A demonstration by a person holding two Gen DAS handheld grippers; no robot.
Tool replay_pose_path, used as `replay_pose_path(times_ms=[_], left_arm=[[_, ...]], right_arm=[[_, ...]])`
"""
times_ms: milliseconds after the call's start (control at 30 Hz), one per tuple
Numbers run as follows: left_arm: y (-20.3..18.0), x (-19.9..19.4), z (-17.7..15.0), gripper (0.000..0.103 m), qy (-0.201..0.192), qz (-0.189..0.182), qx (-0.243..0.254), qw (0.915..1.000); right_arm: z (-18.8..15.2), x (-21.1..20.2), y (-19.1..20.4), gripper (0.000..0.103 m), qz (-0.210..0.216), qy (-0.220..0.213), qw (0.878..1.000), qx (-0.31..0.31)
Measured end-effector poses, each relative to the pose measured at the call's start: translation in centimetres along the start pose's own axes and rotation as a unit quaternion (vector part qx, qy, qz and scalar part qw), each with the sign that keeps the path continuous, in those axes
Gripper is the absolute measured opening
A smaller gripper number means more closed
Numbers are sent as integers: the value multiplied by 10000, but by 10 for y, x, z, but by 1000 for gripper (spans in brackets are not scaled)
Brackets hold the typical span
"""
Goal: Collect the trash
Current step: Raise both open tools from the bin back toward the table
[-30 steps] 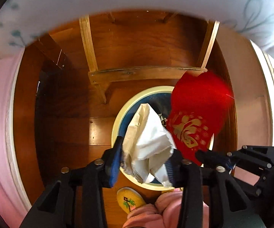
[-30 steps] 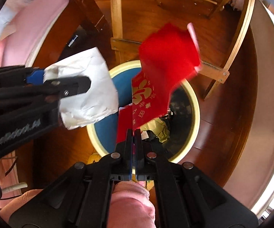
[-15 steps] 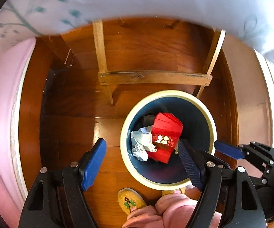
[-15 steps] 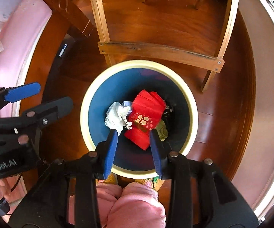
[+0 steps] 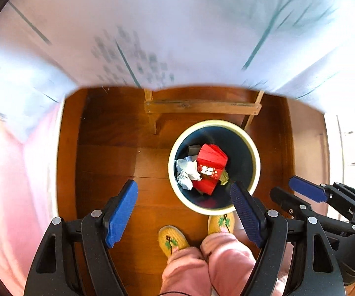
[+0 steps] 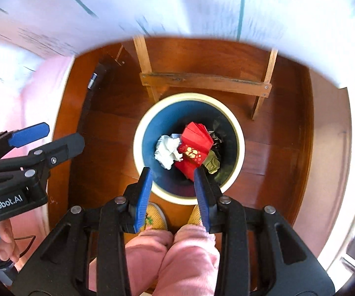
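A round bin with a cream rim (image 5: 214,122) (image 6: 188,96) and dark blue inside stands on the wooden floor below both grippers. In it lie a red envelope with gold print (image 5: 210,162) (image 6: 196,140) and a crumpled white paper (image 5: 187,170) (image 6: 166,151), side by side. My left gripper (image 5: 183,190) (image 6: 61,135) hangs high above the bin's left side, open wide and empty. The right gripper (image 6: 173,172) (image 5: 284,187) is over the bin's near rim, its jaws partly apart with nothing between them.
A wooden frame with a cross rail (image 5: 202,106) (image 6: 204,80) stands just behind the bin. A white cloth with teal print (image 5: 177,37) overhangs the top. Pink fabric (image 5: 9,172) fills the left. A person's pink trouser legs (image 6: 172,259) and yellow slippers (image 5: 172,240) touch the bin's near side.
Both grippers opened and let go; the white paper and the red envelope fell into the bin. Both grippers then rose, so the bin looks smaller and the white cloth fills more of the view.
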State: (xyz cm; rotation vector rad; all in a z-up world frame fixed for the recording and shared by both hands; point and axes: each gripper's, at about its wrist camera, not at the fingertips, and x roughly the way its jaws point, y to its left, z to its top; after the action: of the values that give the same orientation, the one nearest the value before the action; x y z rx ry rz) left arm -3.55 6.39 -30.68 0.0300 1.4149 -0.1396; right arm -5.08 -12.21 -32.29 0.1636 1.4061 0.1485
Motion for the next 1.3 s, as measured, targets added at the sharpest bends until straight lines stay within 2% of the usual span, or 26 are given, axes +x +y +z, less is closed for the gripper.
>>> replay_pose_path(times_ms=[167,367,633,800,933,1167,1300], left_arm=[[-3,-87,9,79,-235,-119,138,9996],[-4,-188,22,79,-712,-183,357,9967],[9,-302,43,79,-1430,-271,422,9885],[12,-349,58,79,-1791,-268,562,9819],[8,-369,70,79,-2013,-284,646,9770],[2,-390,105,79,-2186,-279,800,9721],[-4,-392,135,79,-2260,-225,858,9701]], right_arm=[[9,-82,21,31,81,-323,9994,-82],[22,-184,52,31,214,-865,9957,-237],[41,-287,89,31,213,-1714,9842,-378],[54,-335,102,31,68,-2233,9737,-442],[64,-362,106,31,-6,-2549,9664,-335],[84,-394,91,31,-60,-2872,9578,-126],[114,-400,72,31,121,-2859,9582,40]])
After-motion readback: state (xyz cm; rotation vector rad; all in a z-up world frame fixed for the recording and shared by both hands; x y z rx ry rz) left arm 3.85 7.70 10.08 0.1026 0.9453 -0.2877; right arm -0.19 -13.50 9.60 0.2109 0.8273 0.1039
